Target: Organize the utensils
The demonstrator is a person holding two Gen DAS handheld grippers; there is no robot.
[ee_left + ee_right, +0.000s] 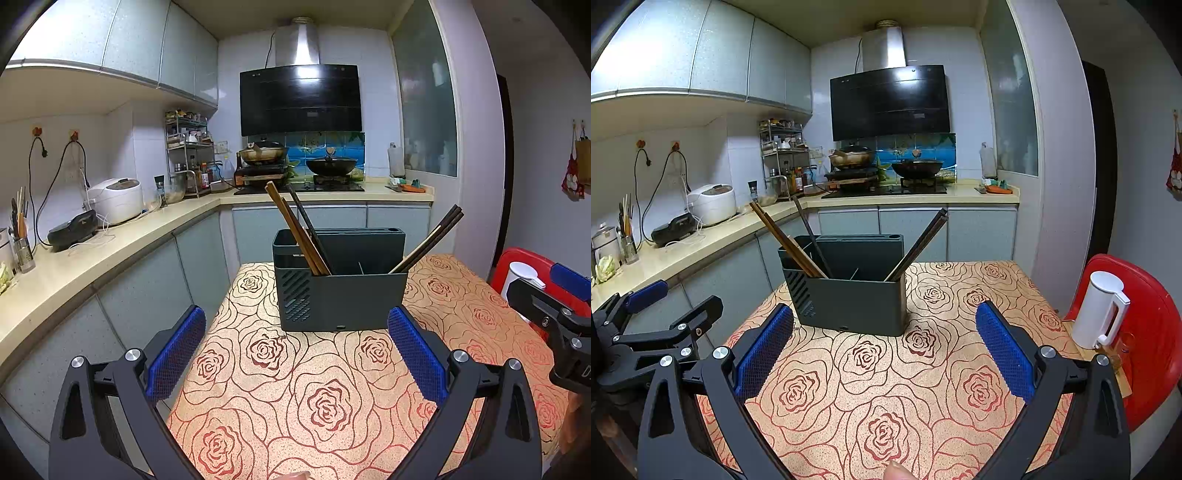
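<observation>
A dark grey utensil holder (343, 284) stands on the rose-patterned table (314, 387). Brown chopsticks (291, 229) lean left out of its left compartment, with one dark stick beside them. Dark chopsticks (432, 240) lean right out of its right end. My left gripper (295, 350) is open and empty, a little in front of the holder. In the right wrist view the holder (849, 295) stands ahead and left. My right gripper (882, 347) is open and empty in front of it. Each gripper shows at the edge of the other's view.
A white kettle (1097, 310) stands at the table's right edge by a red chair (1145, 332). A counter (92, 254) with a rice cooker (116, 199) runs along the left. The stove with pans (299, 162) is at the back.
</observation>
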